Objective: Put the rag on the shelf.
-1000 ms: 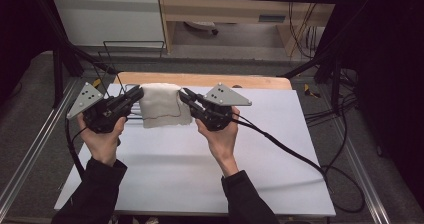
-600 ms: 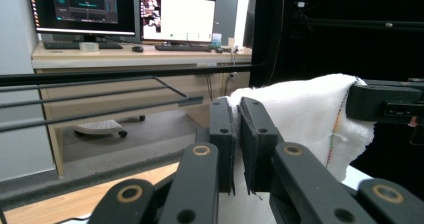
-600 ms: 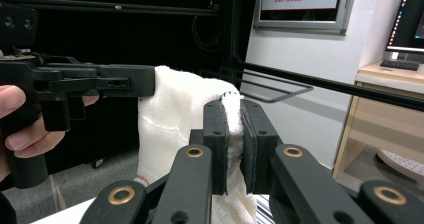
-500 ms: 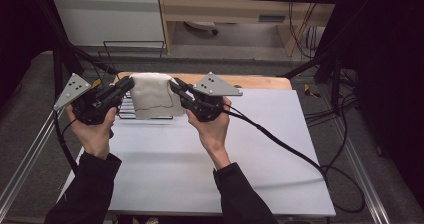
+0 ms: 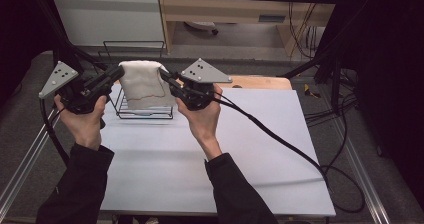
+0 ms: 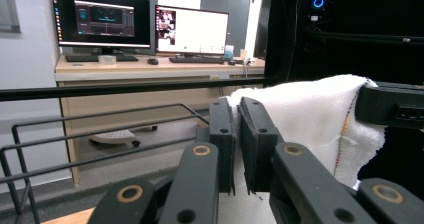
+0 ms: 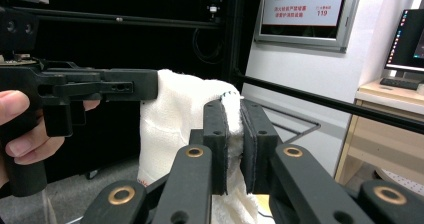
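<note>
Both grippers clamp a white towel (image 5: 144, 84) by its top corners: left gripper (image 5: 118, 74) jaws pinched shut on the left corner, right gripper (image 5: 163, 74) jaws pinched shut on the right one. Towel hangs stretched between them in the air, above a black wire rack (image 5: 145, 111) at the far left of the white table (image 5: 250, 154). Red stitched line runs across the cloth; lower edge drapes in front of the rack.
</note>
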`<state>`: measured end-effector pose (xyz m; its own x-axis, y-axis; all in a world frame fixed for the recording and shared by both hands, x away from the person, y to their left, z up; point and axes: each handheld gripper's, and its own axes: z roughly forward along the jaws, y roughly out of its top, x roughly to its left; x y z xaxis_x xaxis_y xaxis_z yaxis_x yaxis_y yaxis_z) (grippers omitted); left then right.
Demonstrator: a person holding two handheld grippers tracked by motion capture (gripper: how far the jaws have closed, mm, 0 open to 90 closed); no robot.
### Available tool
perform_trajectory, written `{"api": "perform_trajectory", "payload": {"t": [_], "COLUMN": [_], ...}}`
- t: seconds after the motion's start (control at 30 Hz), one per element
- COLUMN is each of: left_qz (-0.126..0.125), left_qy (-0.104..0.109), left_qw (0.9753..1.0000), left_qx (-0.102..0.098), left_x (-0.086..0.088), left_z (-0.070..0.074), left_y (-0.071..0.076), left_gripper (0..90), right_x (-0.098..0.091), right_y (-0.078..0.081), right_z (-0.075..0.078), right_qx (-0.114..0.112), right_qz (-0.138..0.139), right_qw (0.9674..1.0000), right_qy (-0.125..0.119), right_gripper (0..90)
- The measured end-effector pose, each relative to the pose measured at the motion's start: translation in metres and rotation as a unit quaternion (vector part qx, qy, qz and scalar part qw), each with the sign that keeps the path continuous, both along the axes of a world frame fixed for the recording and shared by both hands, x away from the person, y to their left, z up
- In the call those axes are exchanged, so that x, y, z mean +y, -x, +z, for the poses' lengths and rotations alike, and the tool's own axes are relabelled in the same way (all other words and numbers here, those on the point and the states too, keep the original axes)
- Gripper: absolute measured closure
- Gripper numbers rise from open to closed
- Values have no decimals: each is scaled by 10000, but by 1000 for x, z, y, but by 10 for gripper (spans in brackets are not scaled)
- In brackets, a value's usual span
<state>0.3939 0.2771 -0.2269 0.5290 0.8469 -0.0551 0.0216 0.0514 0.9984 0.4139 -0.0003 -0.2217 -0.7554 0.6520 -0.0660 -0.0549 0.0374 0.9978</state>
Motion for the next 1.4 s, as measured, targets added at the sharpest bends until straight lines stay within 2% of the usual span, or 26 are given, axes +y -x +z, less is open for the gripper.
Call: {"api": "perform_trajectory", "payload": {"t": [0.43,0.9,1.4], "left_qz": [152,288,427], "left_qy": [5,81,78], "left_qw": [9998,9993,9989], "left_qx": [-99,-222,-191], "left_x": [10,20,33], "left_z": [19,42,57], "left_y": [-10,-17,-38], "left_gripper": [842,842,842], "right_x": [14,28,46], "right_y": [-16,-28,-49], "right_z": [15,38,52], "right_qx": [-54,-197,-188], "right_qz": [-16,-5,-48], "right_qw": [10000,9998,9997], "right_qy": [-50,-91,-115], "right_gripper": [831,831,832]}}
